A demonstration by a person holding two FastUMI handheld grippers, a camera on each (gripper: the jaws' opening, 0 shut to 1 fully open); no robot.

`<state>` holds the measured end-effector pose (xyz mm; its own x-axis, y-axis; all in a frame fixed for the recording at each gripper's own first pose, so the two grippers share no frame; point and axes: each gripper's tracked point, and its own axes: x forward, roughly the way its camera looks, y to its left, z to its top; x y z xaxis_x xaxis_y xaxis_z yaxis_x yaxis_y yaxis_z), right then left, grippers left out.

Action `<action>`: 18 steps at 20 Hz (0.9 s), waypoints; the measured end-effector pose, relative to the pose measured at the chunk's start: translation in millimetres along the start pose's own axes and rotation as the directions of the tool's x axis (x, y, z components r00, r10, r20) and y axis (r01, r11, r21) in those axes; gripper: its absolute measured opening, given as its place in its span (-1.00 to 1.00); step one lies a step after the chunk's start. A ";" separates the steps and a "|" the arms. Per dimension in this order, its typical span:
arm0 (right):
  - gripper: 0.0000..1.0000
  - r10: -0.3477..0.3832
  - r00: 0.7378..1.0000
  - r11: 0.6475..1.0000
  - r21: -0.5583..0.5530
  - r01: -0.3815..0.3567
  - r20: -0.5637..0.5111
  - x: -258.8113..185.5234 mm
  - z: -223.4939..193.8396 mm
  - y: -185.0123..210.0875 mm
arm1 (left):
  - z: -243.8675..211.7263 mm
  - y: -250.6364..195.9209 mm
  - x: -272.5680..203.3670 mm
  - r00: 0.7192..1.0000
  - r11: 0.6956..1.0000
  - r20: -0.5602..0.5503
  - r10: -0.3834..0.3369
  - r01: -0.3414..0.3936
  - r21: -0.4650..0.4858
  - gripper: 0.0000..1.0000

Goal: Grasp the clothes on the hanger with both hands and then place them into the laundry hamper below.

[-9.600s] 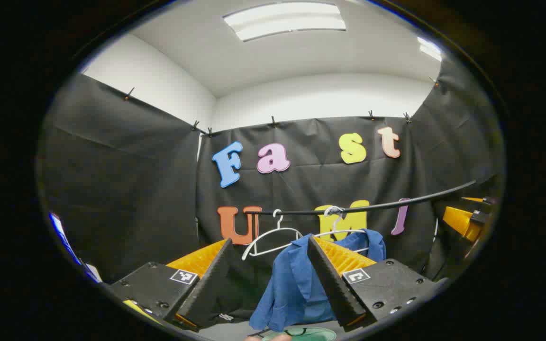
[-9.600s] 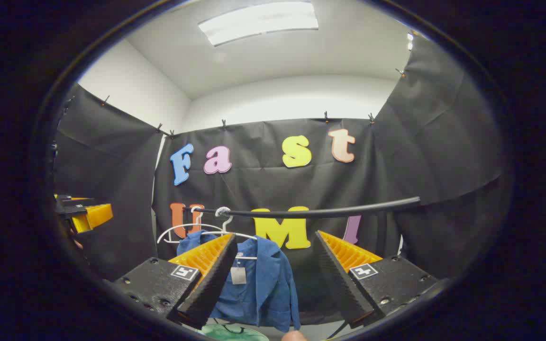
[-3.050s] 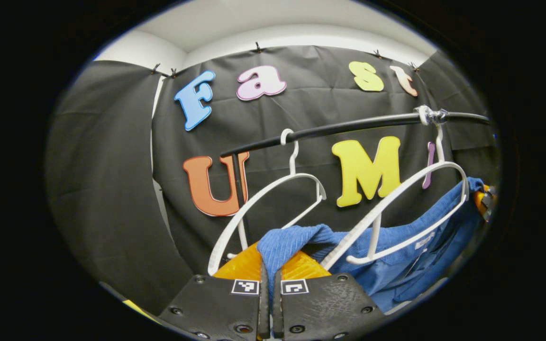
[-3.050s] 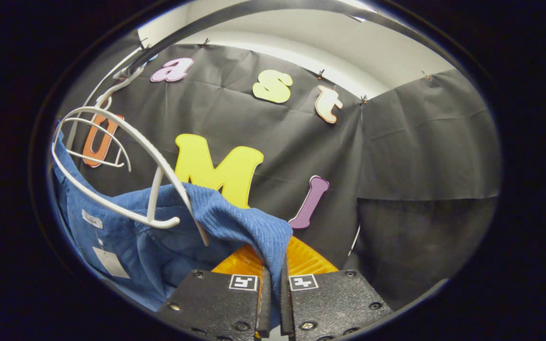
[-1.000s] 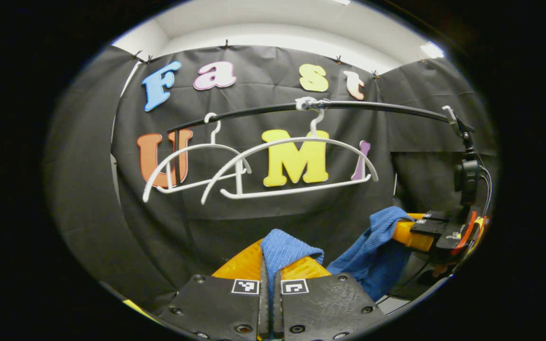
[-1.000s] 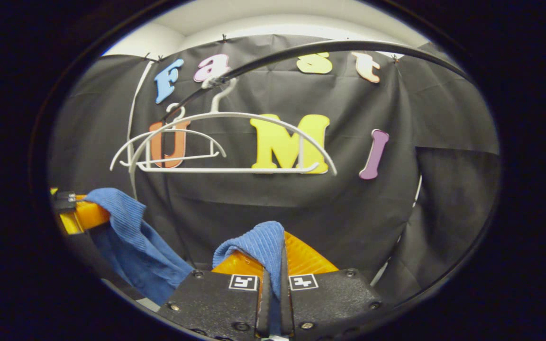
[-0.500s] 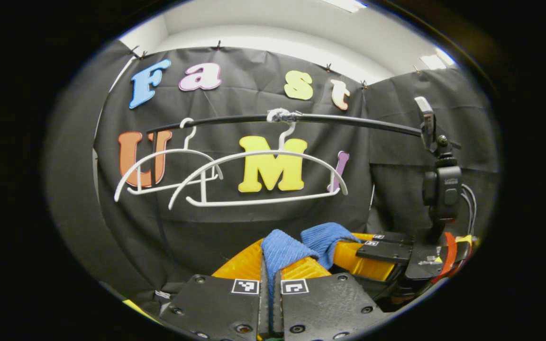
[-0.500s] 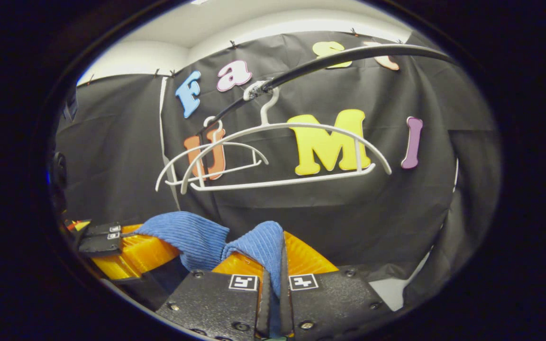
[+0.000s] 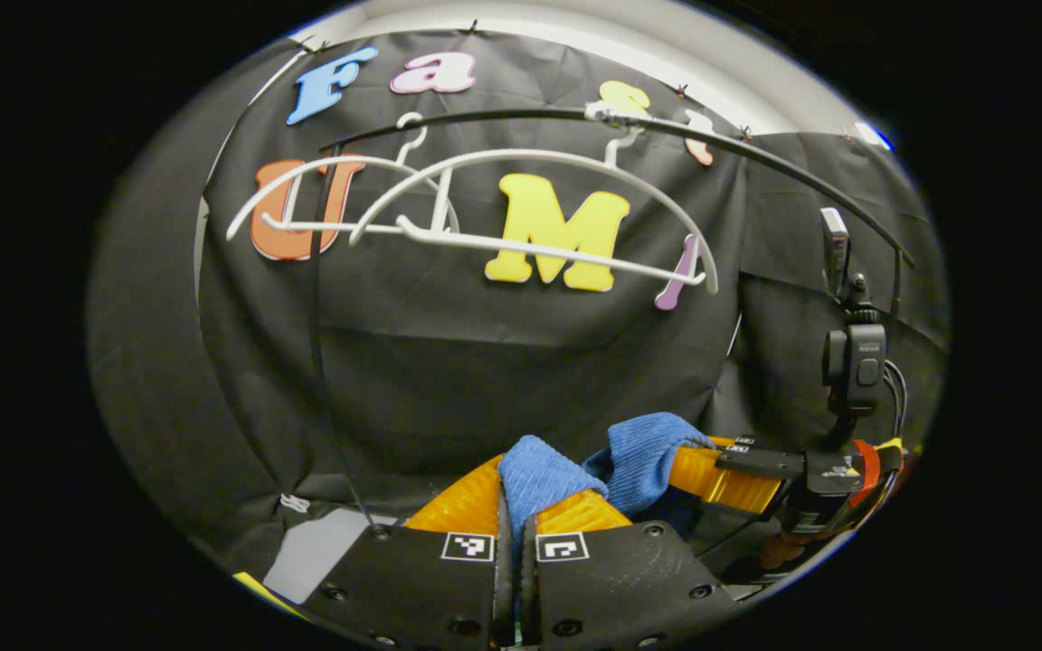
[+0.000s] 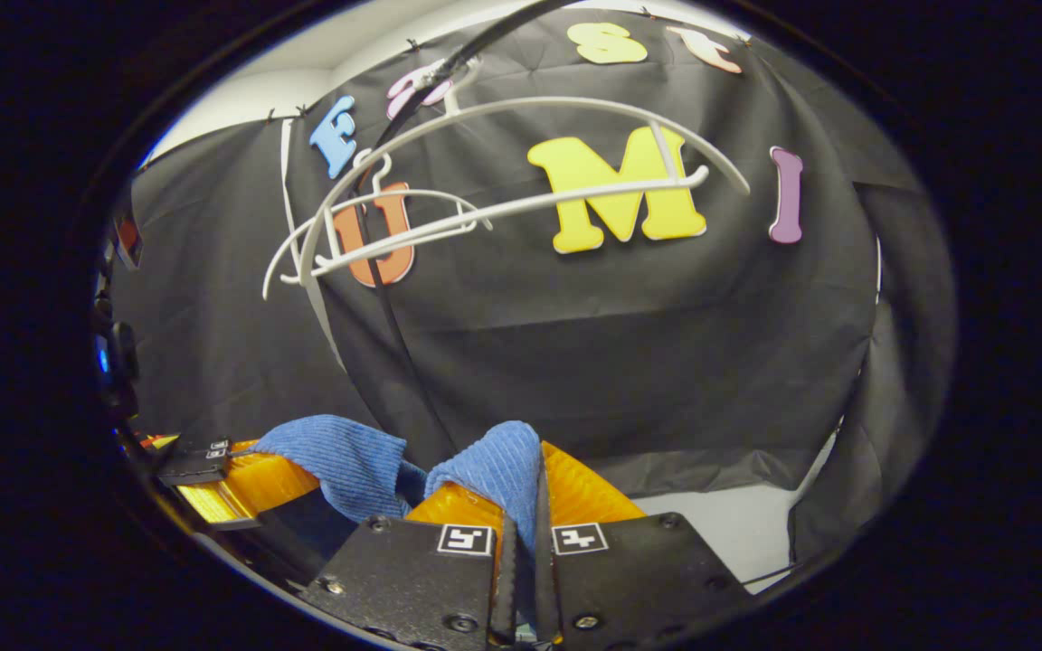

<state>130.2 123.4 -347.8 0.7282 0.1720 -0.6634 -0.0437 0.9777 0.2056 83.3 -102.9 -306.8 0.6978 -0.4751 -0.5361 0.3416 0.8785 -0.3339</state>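
Observation:
The blue garment (image 9: 541, 470) is off the hangers and hangs bunched between my two grippers. In the left gripper view my left gripper (image 9: 516, 506) is shut on one fold of it, and just to the right the right gripper (image 9: 697, 461) pinches another fold (image 9: 648, 445). In the right gripper view my right gripper (image 10: 525, 506) is shut on a fold of the blue garment (image 10: 496, 466), with the left gripper (image 10: 254, 479) close at the left holding the other end (image 10: 340, 459). The rest of the garment drops out of sight below the fingers.
Two bare white hangers (image 9: 530, 246) (image 10: 521, 201) hang from the black rail (image 9: 756, 154) above and ahead of both grippers. A thin black upright (image 9: 317, 344) of the rack stands at the left. Pale floor (image 10: 729, 524) lies at the foot of the cloth wall.
Both grippers have sunk lower with the garment and tilted down, so the hangers and rail sit higher in both views. The two grippers stay close together.

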 end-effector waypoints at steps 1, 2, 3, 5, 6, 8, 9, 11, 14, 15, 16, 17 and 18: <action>-0.78 -0.001 1.000 1.000 0.000 0.001 -0.019 4.5 -6.3 -2.0 | -8.3 4.0 3.3 1.000 1.000 -0.024 0.005 -0.005 -0.006 -0.94; -0.77 0.004 0.999 1.000 -0.001 -0.004 -0.035 6.8 -15.5 0.8 | -16.3 4.4 5.3 0.999 1.000 -0.044 0.011 -0.011 -0.006 -0.94; -0.77 0.006 0.999 1.000 -0.005 -0.006 -0.050 10.4 -21.3 3.0 | -22.7 8.4 6.2 0.998 1.000 -0.061 0.019 -0.019 -0.003 -0.94; -0.77 0.019 0.997 1.000 -0.019 -0.020 -0.074 16.8 -33.2 10.9 | -41.7 11.8 7.2 0.995 0.999 -0.095 0.034 -0.033 0.009 -0.82; -0.77 0.024 0.996 0.999 -0.026 -0.026 -0.086 19.6 -38.3 15.0 | -51.4 15.6 8.1 0.993 0.999 -0.111 0.043 -0.041 0.016 -0.94; -0.77 0.028 0.992 0.998 -0.044 -0.034 -0.121 27.1 -51.5 20.5 | -63.3 22.9 12.4 0.988 0.998 -0.144 0.062 -0.058 0.035 -0.94; -0.78 0.029 0.990 0.998 -0.051 -0.037 -0.142 33.3 -58.9 23.0 | -68.9 27.3 15.7 0.984 0.997 -0.160 0.075 -0.068 0.047 -0.93; -0.77 0.023 0.983 0.997 -0.069 -0.036 -0.183 42.0 -71.1 21.0 | -79.7 36.8 23.1 0.977 0.994 -0.192 0.098 -0.088 0.062 -0.93; -0.77 0.003 0.967 0.995 -0.091 -0.028 -0.255 60.3 -96.3 18.4 | -101.8 48.5 31.9 0.961 0.993 -0.250 0.119 -0.110 0.047 -0.94; -0.77 -0.005 0.961 0.995 -0.099 -0.023 -0.276 66.0 -104.1 15.5 | -108.1 50.6 35.9 0.955 0.993 -0.271 0.119 -0.114 0.035 -0.94; -0.77 -0.017 0.954 0.994 -0.107 -0.016 -0.299 72.5 -111.0 12.7 | -114.2 52.0 40.3 0.949 0.993 -0.292 0.119 -0.117 0.026 -0.94; -0.77 -0.024 0.948 0.994 -0.113 -0.013 -0.319 78.2 -117.5 9.3 | -121.7 55.7 44.4 0.942 0.993 -0.313 0.121 -0.120 0.020 -0.93; -0.77 -0.041 0.940 0.993 -0.122 -0.001 -0.340 82.3 -128.4 4.3 | -129.6 58.3 50.3 0.935 0.992 -0.332 0.122 -0.123 0.019 -0.93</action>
<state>102.2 157.3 -493.9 0.4536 0.1628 -0.8762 -0.1277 0.9849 0.1169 56.7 -82.1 -453.7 0.4854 -0.3535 -0.7996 0.2650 0.9311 -0.2507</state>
